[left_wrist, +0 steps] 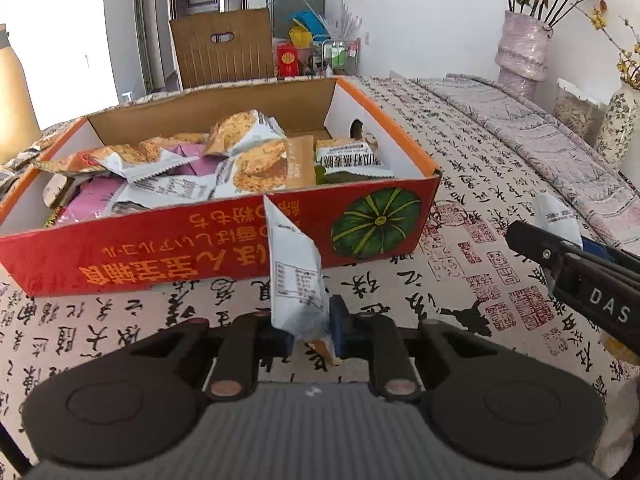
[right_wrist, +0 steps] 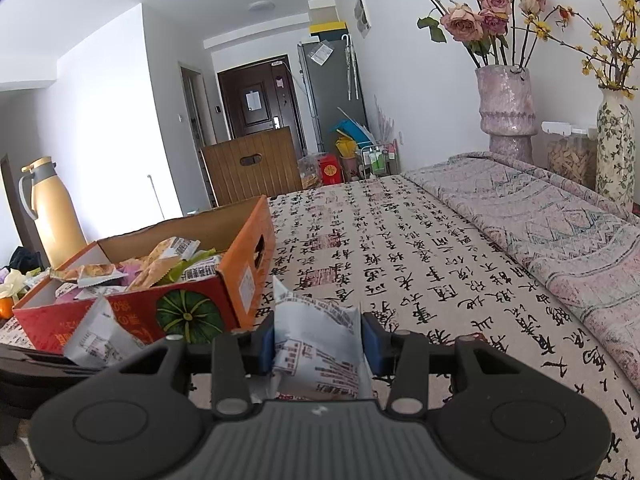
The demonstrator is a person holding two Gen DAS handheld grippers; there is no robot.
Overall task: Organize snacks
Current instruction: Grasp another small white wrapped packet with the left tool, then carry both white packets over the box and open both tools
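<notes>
A red and orange cardboard box (left_wrist: 132, 256) with a pumpkin print stands on the table, holding several snack packets (left_wrist: 248, 152). My left gripper (left_wrist: 310, 334) is shut on a white snack packet (left_wrist: 294, 280), held upright just in front of the box's near wall. My right gripper (right_wrist: 318, 346) is shut on another white snack packet (right_wrist: 316, 344), to the right of the box (right_wrist: 240, 280). The right gripper also shows in the left wrist view (left_wrist: 576, 268) at the right edge. The left gripper's packet shows in the right wrist view (right_wrist: 100, 336).
The table has a calligraphy-print cloth (left_wrist: 460, 184) and a folded patterned cloth (right_wrist: 540, 208) on the right. Two vases with flowers (right_wrist: 506, 108) and a jar (right_wrist: 568, 156) stand at the far right. A yellow thermos (right_wrist: 52, 208) stands left of the box. A wooden chair (left_wrist: 224, 48) is behind.
</notes>
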